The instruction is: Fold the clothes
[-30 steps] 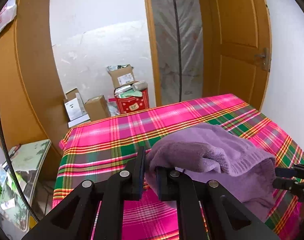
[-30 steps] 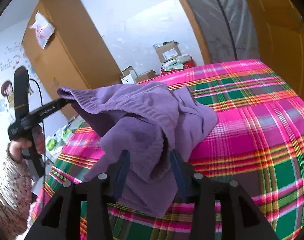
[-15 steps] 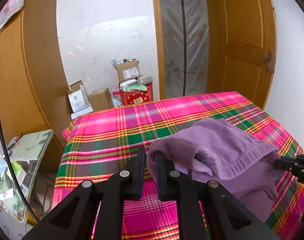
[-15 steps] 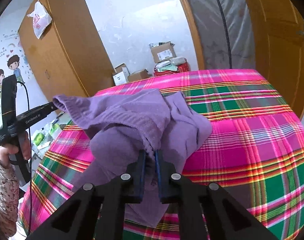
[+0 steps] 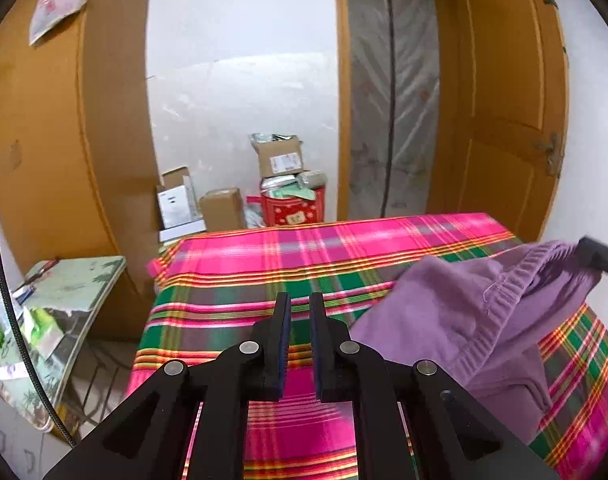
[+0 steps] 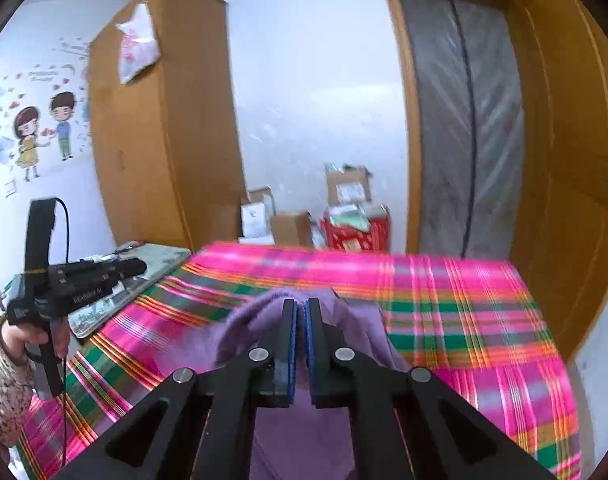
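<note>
A purple knit sweater [image 5: 463, 312] hangs bunched over the right side of the pink and green plaid bed cover [image 5: 304, 248]. My right gripper [image 6: 301, 304] is shut on a fold of the sweater [image 6: 355, 328] and lifts it; in the left wrist view it shows as a black tip [image 5: 599, 258] at the sweater's ribbed edge. My left gripper [image 5: 300, 300] has its fingers nearly together with nothing between them, to the left of the sweater. In the right wrist view the left gripper [image 6: 140, 267] is held by a hand in a patterned sleeve, apart from the cloth.
A wooden wardrobe [image 5: 44, 160] stands at the left, with a cluttered low table [image 5: 64, 296] beside the bed. Cardboard boxes [image 5: 278, 160] and a red box [image 5: 294, 210] sit against the far wall. A wooden door [image 5: 503, 120] is at the right.
The sweater has come out of my left gripper, which now sits empty to its left. My right gripper has lifted and pulled the sweater to the right.
</note>
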`<state>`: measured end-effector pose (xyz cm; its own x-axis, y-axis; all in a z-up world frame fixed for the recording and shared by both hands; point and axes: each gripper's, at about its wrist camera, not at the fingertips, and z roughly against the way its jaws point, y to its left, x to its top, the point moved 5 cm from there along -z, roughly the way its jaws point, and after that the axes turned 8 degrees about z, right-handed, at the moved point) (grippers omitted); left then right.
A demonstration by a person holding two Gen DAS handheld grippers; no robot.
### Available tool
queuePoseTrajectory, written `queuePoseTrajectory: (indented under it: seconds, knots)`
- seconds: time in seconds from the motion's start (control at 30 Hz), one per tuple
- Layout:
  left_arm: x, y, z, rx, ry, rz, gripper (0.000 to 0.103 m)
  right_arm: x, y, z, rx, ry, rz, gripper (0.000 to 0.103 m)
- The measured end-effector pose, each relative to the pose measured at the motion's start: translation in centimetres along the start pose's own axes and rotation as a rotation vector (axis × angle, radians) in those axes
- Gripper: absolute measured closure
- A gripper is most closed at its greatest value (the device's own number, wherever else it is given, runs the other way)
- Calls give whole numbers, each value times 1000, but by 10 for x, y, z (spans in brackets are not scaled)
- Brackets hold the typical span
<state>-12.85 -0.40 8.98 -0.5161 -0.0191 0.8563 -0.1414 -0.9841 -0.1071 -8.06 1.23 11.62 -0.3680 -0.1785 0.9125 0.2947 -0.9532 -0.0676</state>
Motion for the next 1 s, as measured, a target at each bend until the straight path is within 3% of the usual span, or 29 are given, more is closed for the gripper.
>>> queuePoseTrajectory:
  seconds: [0.2, 0.3, 0.37, 0.6, 1.0]
  knots:
    - [-22, -5, 3, -51, 42, -19, 90, 20, 20, -20, 62, -15, 2, 99]
    - [-31, -18, 5, -127, 57, -32, 75, 25, 31, -36, 125, -5, -17, 99]
    - [-35, -29, 4, -184, 69, -44, 57, 24, 36, -43, 151, 3, -17, 99]
    - [-34, -85, -6, -347, 98, -98, 40, 16, 40, -48, 188, 15, -32, 99]
    - [-18, -123, -59, -293, 172, -115, 44, -1, 39, -46, 253, 41, -38, 98]
